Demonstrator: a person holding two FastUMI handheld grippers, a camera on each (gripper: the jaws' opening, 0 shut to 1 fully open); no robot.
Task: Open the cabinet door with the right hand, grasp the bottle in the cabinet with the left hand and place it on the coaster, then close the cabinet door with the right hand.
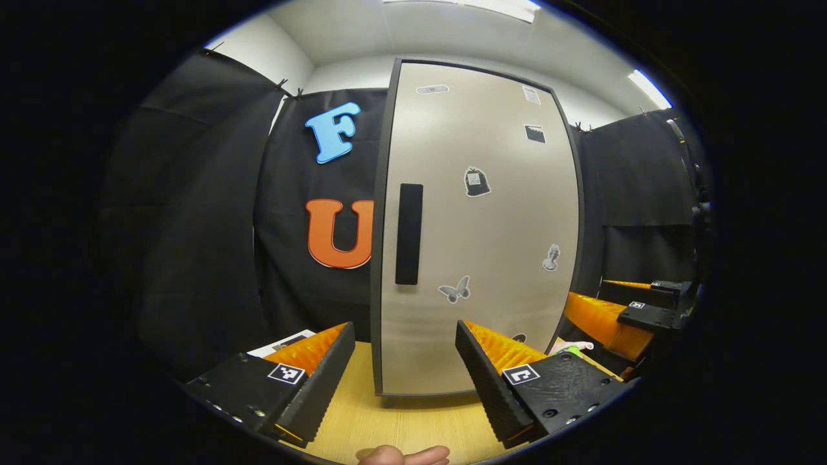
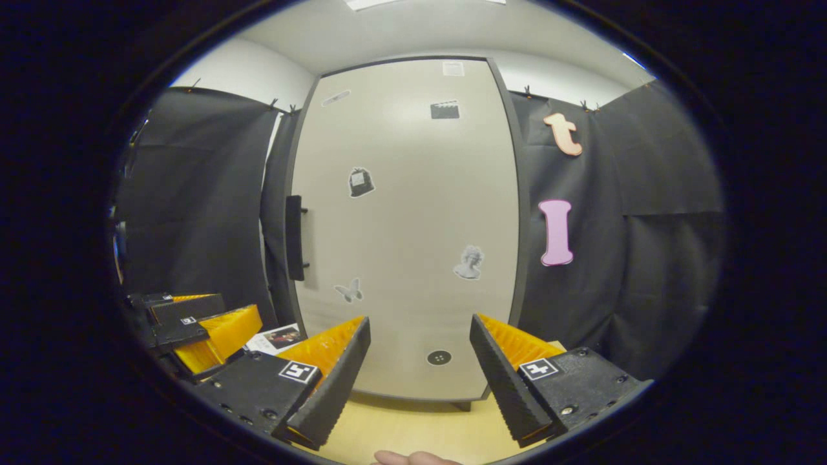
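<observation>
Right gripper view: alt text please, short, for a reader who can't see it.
A closed cabinet door with a dark handle on its left edge stands ahead on a wooden table. The right gripper is open in front of it, touching nothing; the left gripper sits at lower left.

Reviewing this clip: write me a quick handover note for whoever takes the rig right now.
Left claw: open, empty, facing the cabinet door.
Right claw: open, empty, also facing the door, apart from it.
Door is shut; its black handle sits on the door's left edge, untouched. The wooden table carries the cabinet.
Done: nothing yet.
Left: right claw opens the door, left takes the bottle to the coaster, right closes the door.
</observation>
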